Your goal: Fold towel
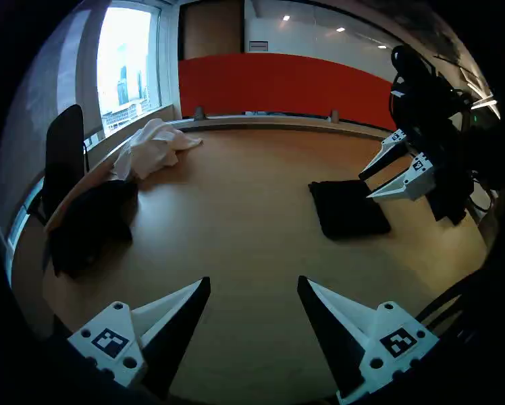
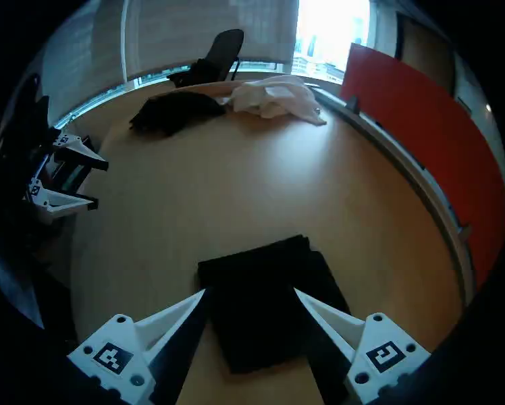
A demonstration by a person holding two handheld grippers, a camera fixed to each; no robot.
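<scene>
A black towel (image 1: 347, 208), folded into a flat rectangle, lies on the wooden table (image 1: 246, 216) at the right. In the right gripper view the same black towel (image 2: 259, 283) sits just beyond and partly between my right gripper's (image 2: 249, 293) open fingers, which hold nothing. The right gripper (image 1: 366, 187) hovers at the towel's right edge with its jaws apart. My left gripper (image 1: 252, 283) is open over bare table, well short of the towel, and it shows at the table's left edge as the left gripper (image 2: 102, 183).
A crumpled white cloth (image 1: 151, 148) (image 2: 276, 94) and a dark cloth heap (image 1: 90, 223) (image 2: 175, 108) lie at the table's far side by the window. A black chair (image 1: 63, 155) (image 2: 225, 47) stands behind them. A red wall panel (image 1: 286, 84) borders the table.
</scene>
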